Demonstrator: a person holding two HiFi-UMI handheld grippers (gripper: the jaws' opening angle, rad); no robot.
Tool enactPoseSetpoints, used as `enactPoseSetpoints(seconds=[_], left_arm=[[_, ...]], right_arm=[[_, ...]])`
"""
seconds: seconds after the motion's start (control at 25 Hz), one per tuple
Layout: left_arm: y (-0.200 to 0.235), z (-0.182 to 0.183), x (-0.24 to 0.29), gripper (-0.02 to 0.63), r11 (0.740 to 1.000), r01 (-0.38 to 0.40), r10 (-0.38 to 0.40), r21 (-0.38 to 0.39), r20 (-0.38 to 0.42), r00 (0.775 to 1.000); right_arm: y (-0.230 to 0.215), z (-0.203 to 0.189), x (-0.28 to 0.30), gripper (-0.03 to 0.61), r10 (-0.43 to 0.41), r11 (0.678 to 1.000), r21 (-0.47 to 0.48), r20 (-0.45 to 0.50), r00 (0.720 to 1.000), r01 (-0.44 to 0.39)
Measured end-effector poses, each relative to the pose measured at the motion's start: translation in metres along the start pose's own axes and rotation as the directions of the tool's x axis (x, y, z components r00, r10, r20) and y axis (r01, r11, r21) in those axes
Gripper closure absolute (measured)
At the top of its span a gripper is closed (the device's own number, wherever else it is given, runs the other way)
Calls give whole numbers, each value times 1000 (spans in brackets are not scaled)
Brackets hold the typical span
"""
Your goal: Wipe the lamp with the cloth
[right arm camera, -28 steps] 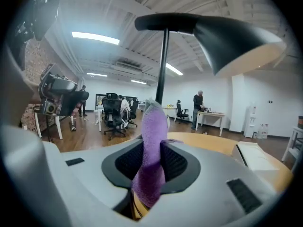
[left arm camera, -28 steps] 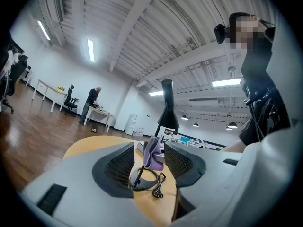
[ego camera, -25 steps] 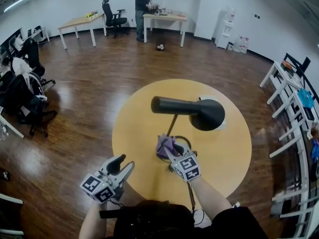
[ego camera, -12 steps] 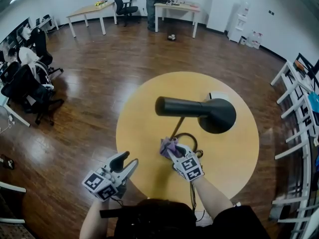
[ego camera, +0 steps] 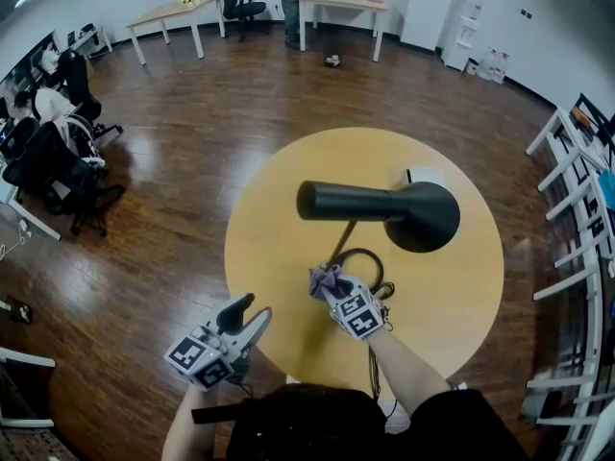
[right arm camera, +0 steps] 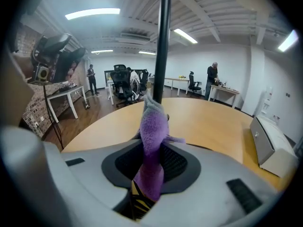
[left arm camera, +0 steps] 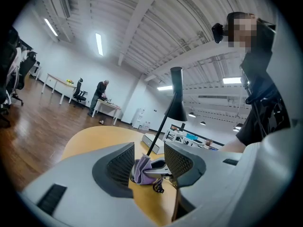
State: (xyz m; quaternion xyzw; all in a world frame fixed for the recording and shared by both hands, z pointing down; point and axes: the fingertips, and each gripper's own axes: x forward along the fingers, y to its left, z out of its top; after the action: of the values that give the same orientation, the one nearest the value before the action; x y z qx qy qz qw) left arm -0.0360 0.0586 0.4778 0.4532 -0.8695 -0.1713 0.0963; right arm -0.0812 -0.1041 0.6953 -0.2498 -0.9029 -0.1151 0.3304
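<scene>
Near the stem of the lamp, the right claw pinches the purple cloth; the left claw gapes, empty.

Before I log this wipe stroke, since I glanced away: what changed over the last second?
The right hand-held gripper, shut on the purple cloth, sank beside the stem of the lamp toward its base. The left hand-held gripper stayed open and empty at the table edge; the lamp did not move.
</scene>
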Motion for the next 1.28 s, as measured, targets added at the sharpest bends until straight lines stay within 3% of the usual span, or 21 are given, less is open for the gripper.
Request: enactPoseSetpoints(seconds=[0.2, 0.64, 0.8, 1.08, 1.28], left_arm=[[1, -1, -6, 430, 1000, -19, 19, -17, 5, 1000], [-8, -12, -9, 430, 999, -13, 13, -36, -11, 1000], [-16, -7, -6, 430, 999, 4, -3, -54, 20, 1000], [-19, -14, -4, 430, 999, -19, 19, -47, 4, 1000], [-24, -13, 1, 430, 999, -4, 4, -50, 10, 1000]], right_arm=[[1, -16, 10, 480, -5, 1000, -26, -91, 996, 3], [-19, -34, -2, 480, -20, 999, -36, -150, 988, 15], [-30, -35, -9, 480, -39, 999, -15, -163, 986, 37], [-74, -47, -27, 480, -80, 992, 77, -189, 979, 96], [-112, -67, -35, 480, -90, 961, 235, -221, 971, 143]])
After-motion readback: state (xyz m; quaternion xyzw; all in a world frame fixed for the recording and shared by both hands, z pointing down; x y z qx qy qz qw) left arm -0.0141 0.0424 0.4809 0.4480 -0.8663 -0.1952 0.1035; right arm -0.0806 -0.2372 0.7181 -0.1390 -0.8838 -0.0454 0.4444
